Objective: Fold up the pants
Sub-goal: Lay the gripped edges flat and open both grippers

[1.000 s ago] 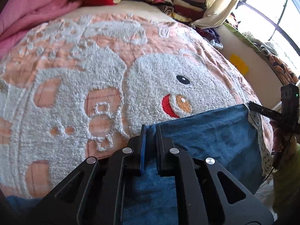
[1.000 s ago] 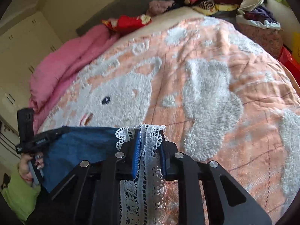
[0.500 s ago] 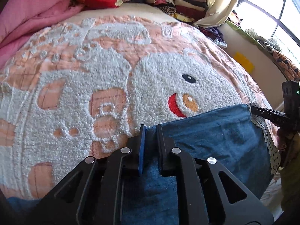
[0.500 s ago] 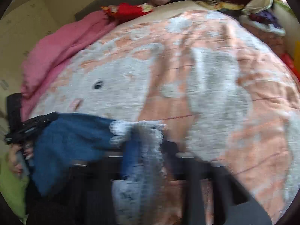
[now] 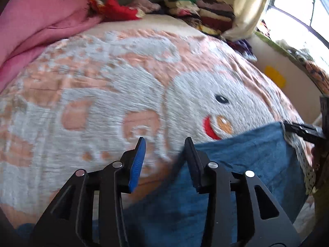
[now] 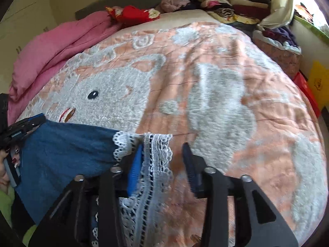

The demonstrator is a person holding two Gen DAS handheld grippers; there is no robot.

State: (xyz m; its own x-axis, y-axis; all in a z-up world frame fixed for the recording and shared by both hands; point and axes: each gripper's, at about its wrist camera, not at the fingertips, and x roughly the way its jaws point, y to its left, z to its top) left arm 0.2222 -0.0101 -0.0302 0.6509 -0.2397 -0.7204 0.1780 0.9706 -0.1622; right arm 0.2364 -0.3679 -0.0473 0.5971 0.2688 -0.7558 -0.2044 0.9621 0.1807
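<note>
The blue denim pants point(image 5: 236, 164) with a white lace hem point(image 6: 152, 164) lie at the near edge of the bed. My left gripper point(image 5: 164, 160) is open, just above the pants' left corner, with the cloth under its right finger. My right gripper point(image 6: 162, 164) is open too; the lace strip lies loose between its fingers, against the left blue pad point(image 6: 134, 170). In the left wrist view the right gripper point(image 5: 304, 130) shows at the pants' far right corner. In the right wrist view the left gripper point(image 6: 22, 126) shows at the left corner.
The bed carries an orange and white fleece blanket with a bear face point(image 5: 185, 94). A pink quilt point(image 6: 53, 47) lies along the left. Stacked folded clothes point(image 6: 230, 2) and a red garment point(image 6: 133, 13) sit at the head. A window point(image 5: 298, 16) is on the right.
Both grippers were shut on the pants' top corners a second ago. Both have now opened and let go of the cloth, after carrying it a little forward over the blanket.
</note>
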